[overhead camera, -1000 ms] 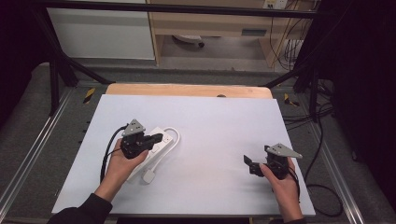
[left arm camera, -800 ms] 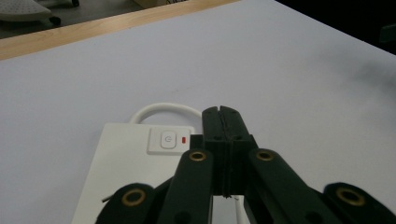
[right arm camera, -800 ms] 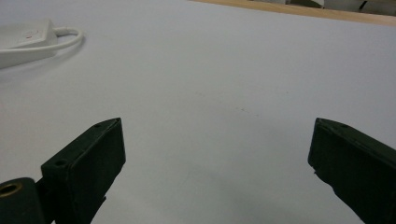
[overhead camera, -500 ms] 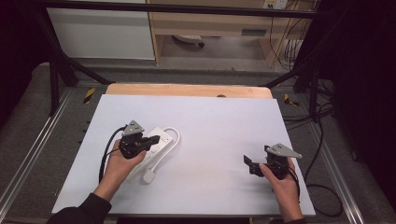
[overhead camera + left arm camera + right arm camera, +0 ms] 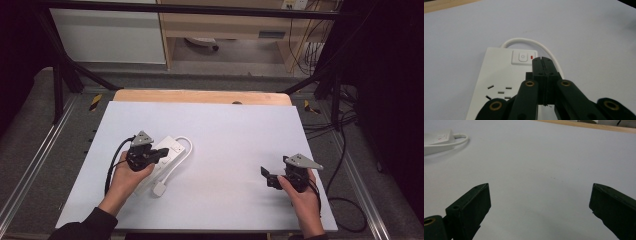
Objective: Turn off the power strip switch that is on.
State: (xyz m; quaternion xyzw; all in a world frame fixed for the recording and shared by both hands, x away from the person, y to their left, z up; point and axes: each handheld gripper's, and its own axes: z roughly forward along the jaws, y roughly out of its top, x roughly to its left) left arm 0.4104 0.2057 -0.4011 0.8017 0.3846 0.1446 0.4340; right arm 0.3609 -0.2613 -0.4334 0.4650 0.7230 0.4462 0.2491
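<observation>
High view. The left hand-held gripper (image 5: 162,151) is poised over a white power strip (image 5: 172,148) lying on the white tabletop (image 5: 225,140), its jaws pressed together with nothing between them. The strip runs from beneath this gripper back toward the person, and its white cable (image 5: 187,144) loops out just beyond the gripper's tip. A white plug (image 5: 160,189) lies on the near side of the gripper, beside the left hand (image 5: 125,176). The right hand-held gripper (image 5: 269,177) is well apart from the strip, low over bare tabletop, with its jaws spread and empty; the right hand (image 5: 300,197) grips it from behind.

Left gripper view. The left hand-held gripper (image 5: 542,60) shows both black jaws meeting flat along a thin seam. Just ahead of the tips, slightly to their left, sits the strip's square power button (image 5: 523,57), with a small red indicator (image 5: 531,57) beside it. Whether the tips touch the strip's surface cannot be told. Socket slots (image 5: 500,91) lie to the left of the jaws, closer in. The cable (image 5: 529,41) arcs beyond the tips and passes down their right side.

Right gripper view. The right hand-held gripper (image 5: 540,202) has its jaws standing wide, one at each lower corner, with bare tabletop (image 5: 544,165) between them. The power strip (image 5: 437,141) lies far off, ahead and to the left of the left jaw, its cable (image 5: 461,140) curling alongside.
</observation>
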